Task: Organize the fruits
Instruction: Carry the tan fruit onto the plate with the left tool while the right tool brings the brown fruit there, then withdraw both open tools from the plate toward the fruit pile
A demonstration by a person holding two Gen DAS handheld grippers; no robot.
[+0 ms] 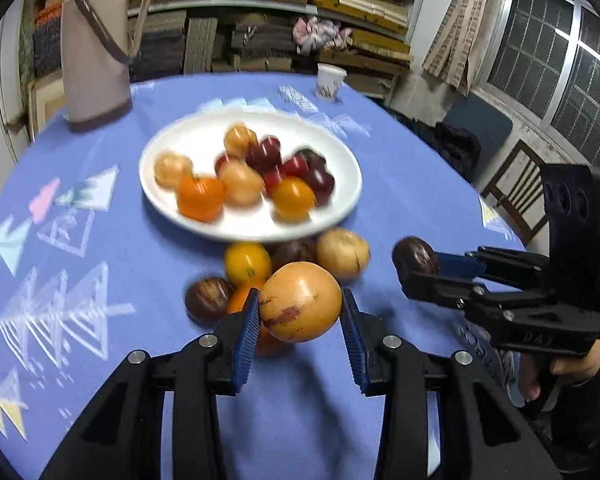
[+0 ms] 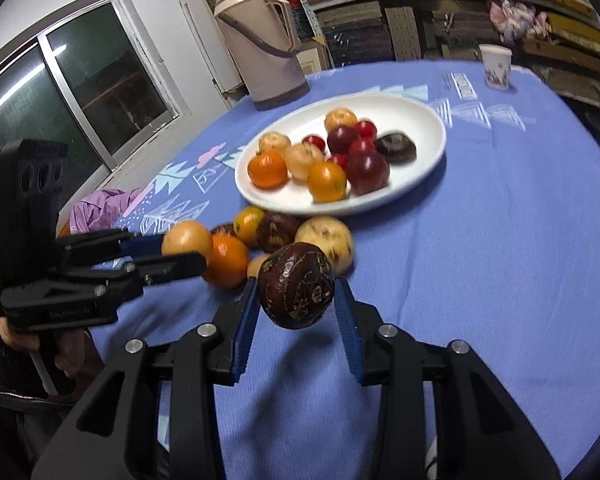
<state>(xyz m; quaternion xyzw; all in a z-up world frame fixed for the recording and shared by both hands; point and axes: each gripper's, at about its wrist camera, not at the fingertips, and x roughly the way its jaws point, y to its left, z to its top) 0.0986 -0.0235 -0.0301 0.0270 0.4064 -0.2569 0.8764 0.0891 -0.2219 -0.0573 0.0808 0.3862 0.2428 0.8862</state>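
Observation:
My left gripper point(image 1: 300, 316) is shut on a yellow-tan round fruit point(image 1: 300, 300), held just above the blue tablecloth. That gripper point(image 2: 184, 254) shows at the left of the right wrist view, with the tan fruit point(image 2: 186, 238) between its fingers. My right gripper point(image 2: 296, 300) is shut on a dark brown fruit point(image 2: 296, 284); in the left wrist view this gripper point(image 1: 420, 266) holds the dark fruit point(image 1: 414, 256) at the right. A loose pile of fruits point(image 1: 284, 260) lies in front of the white plate point(image 1: 188, 216), which carries several orange, tan and red fruits point(image 2: 332, 160).
A tall beige thermos jug point(image 1: 96, 44) stands at the table's far left and a paper cup point(image 1: 330, 80) at its far edge. A wooden chair point(image 1: 516, 196) is beyond the table's right edge. A purple cloth point(image 2: 100, 210) lies off the left edge. Stacked shelves fill the background.

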